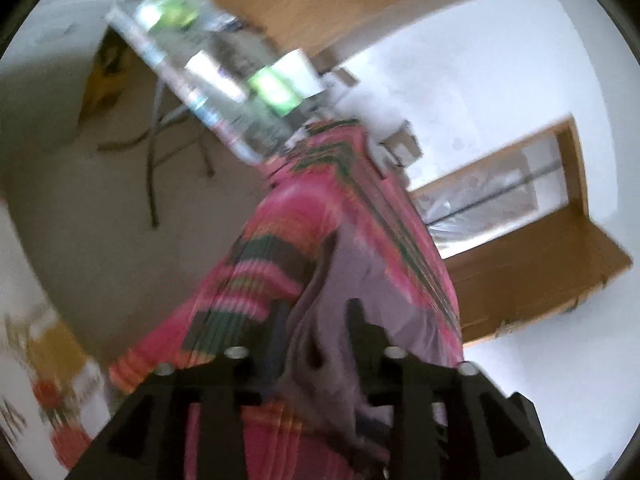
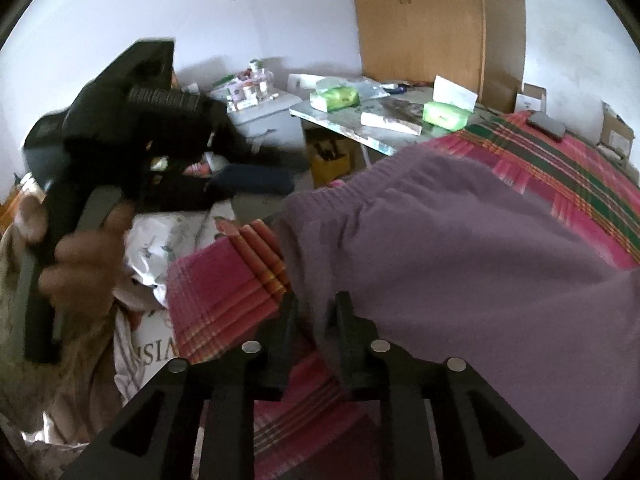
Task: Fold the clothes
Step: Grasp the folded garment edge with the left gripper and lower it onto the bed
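Garment: purple knit garment (image 2: 460, 248), soft, light and floppy by the look of it; lies on the pink plaid blanket (image 2: 228, 280), just ahead and right of the right gripper (image 2: 313, 312).
Right gripper: clenched on its near edge.
Left gripper (image 1: 316, 324): pinching a purple fold.
Hold: edges, ribbed band.
Around: cluttered table (image 2: 384, 136) beyond; the other handset (image 2: 120, 136) up left, in a hand (image 2: 80, 256).
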`<state>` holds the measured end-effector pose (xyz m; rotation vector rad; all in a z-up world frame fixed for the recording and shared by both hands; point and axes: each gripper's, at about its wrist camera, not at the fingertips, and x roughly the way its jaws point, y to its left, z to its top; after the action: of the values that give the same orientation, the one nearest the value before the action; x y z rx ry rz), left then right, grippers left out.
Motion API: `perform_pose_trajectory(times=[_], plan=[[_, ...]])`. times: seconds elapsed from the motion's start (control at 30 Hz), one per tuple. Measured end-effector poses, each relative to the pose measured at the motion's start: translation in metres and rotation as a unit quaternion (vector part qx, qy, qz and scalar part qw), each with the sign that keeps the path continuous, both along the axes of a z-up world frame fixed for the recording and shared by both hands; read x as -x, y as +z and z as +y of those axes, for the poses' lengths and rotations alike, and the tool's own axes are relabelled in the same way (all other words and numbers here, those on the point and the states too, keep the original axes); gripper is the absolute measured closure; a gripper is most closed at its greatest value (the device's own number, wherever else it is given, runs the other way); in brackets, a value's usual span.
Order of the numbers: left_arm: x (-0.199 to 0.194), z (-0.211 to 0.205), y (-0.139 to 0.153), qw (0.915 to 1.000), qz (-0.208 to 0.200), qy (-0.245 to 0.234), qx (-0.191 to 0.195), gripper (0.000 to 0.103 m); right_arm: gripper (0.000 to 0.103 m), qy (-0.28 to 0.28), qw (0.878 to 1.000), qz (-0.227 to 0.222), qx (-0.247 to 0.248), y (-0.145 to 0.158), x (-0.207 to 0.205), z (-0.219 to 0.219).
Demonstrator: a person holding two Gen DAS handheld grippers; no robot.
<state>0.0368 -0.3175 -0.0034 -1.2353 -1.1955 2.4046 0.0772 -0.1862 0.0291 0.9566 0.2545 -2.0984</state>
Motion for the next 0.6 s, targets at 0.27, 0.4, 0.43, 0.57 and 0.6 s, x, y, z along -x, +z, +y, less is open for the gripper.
perform_pose_trajectory(times=[0.27, 0.4, 0.43, 0.57, 0.6], plan=[[0.063, 0.015, 0.005, 0.9962, -0.036, -0.077, 0.019, 0.065, 0.07, -0.026, 0.999, 0.03, 0.036, 0.017, -0.005, 0.019], [0.087, 0.017, -0.003, 0.9949, -0.056, -0.083, 0.006, 0.065, 0.07, -0.07, 0.996, 0.018, 0.055, 0.018, 0.009, 0.036], [0.092, 0.015, -0.005, 0.9949, -0.059, -0.082, -0.008, 0.065, 0.07, -0.081, 0.995, 0.012, 0.06, 0.018, 0.012, 0.041], [0.103, 0.009, -0.009, 0.9938, -0.067, -0.081, -0.037, 0.066, 0.07, -0.122, 0.989, -0.01, 0.084, 0.017, 0.026, 0.059], [0.106, 0.01, -0.01, 0.9931, -0.069, -0.085, -0.043, 0.068, 0.07, -0.128, 0.988, -0.014, 0.089, 0.016, 0.029, 0.063]])
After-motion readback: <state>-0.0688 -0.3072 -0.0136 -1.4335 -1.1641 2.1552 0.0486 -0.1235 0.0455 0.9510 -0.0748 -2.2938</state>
